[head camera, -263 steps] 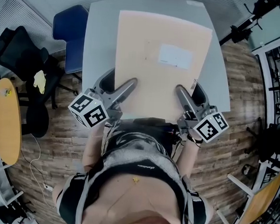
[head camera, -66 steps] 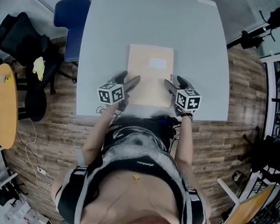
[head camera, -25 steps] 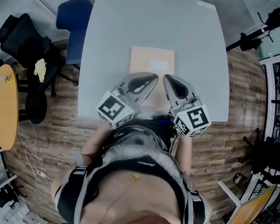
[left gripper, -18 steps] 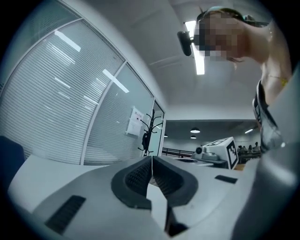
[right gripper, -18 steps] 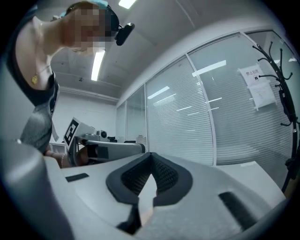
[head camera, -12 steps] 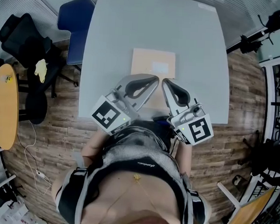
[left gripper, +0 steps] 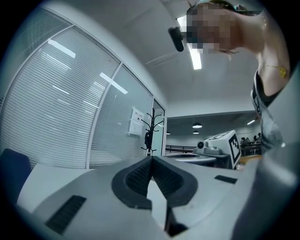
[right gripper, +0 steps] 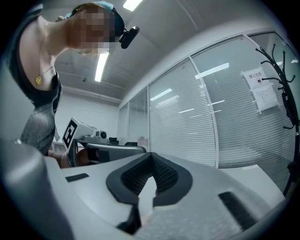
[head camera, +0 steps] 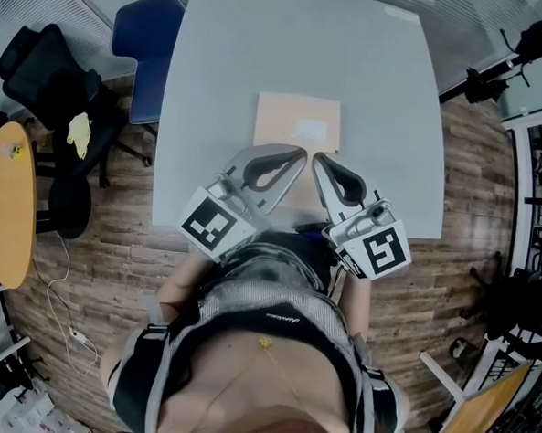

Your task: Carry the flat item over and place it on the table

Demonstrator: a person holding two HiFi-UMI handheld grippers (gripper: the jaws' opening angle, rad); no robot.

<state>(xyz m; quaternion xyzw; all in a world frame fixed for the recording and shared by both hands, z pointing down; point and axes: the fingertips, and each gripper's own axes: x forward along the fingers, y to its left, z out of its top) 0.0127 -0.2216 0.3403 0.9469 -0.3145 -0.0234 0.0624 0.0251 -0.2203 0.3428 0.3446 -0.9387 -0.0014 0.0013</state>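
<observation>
**Flat item lies on the table, both grippers off it and shut**

At the earliest moment the flat item [head camera: 297, 119] was held up close to the head camera, with one gripper at each near corner. Later it lay on the grey table [head camera: 300, 39] with the grippers still at those corners. Now it lies flat at the same place, about the middle of the table's width and nearer to the person's side. Neither gripper touches it.

The left gripper [head camera: 303, 152] and the right gripper [head camera: 316, 157] are lifted toward the camera, so in the head view they cover the near edge of the item. Their tips point toward each other and are almost together. Since half a second ago almost nothing has changed. In each gripper view the ribbed jaws are pressed together with nothing between them.

The item carries a white label [head camera: 310, 129]; its print is too small to read. Each gripper has a cube with black-and-white square markers, the left cube [head camera: 216, 224] and the right cube [head camera: 380, 249]. In the right gripper view a paper notice [right gripper: 260, 91] hangs on the glass wall beside a black coat rack [right gripper: 281, 70]. It bears lines of writing, but they cannot be made out.
</observation>
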